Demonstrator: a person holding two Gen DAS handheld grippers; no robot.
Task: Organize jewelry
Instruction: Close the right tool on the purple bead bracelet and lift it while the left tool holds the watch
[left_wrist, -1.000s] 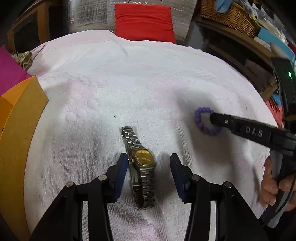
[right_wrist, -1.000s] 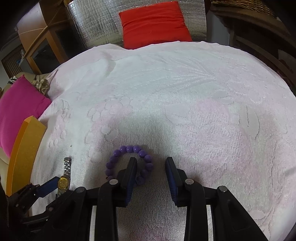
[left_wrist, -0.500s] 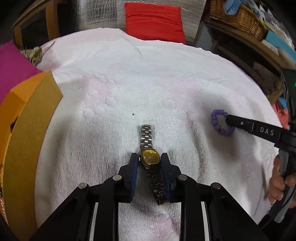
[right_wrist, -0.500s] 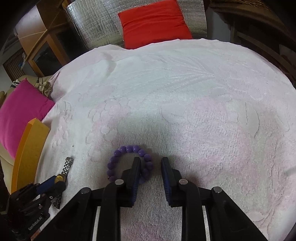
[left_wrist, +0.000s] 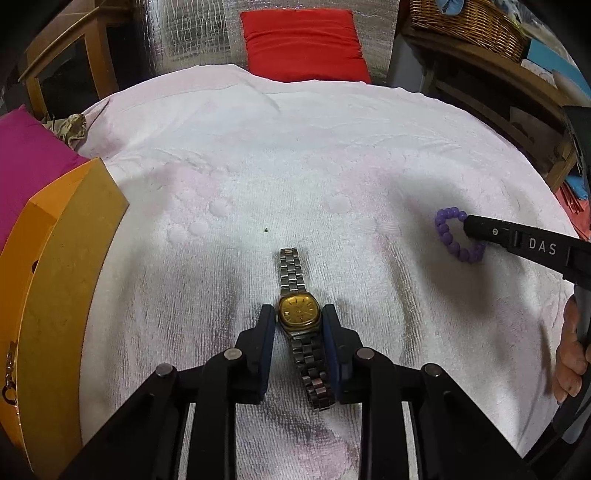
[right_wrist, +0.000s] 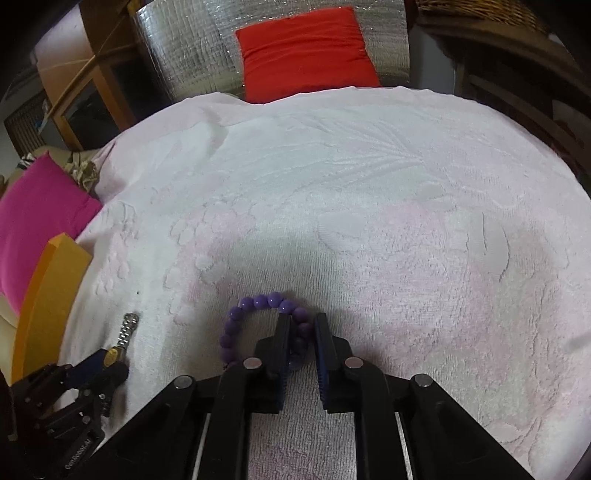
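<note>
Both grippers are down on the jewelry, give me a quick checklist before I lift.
1. Left gripper pads on both sides of the watch case: ok.
2. Right gripper closed on the purple bead bracelet: ok; its jaws have just been closing.
3. Towel not pinched: cannot tell.
4. Orange box in reach on the left: ok.
5. Watch and bracelet apart: ok.

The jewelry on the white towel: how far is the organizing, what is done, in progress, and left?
Nothing looks put away yet: the watch and the purple bead bracelet both lie on the white towel. In hand: the left tool has closed on the watch case, and the right tool has been closing on one side of the bracelet. Left: lifting both and placing them, perhaps in the orange box.
</note>
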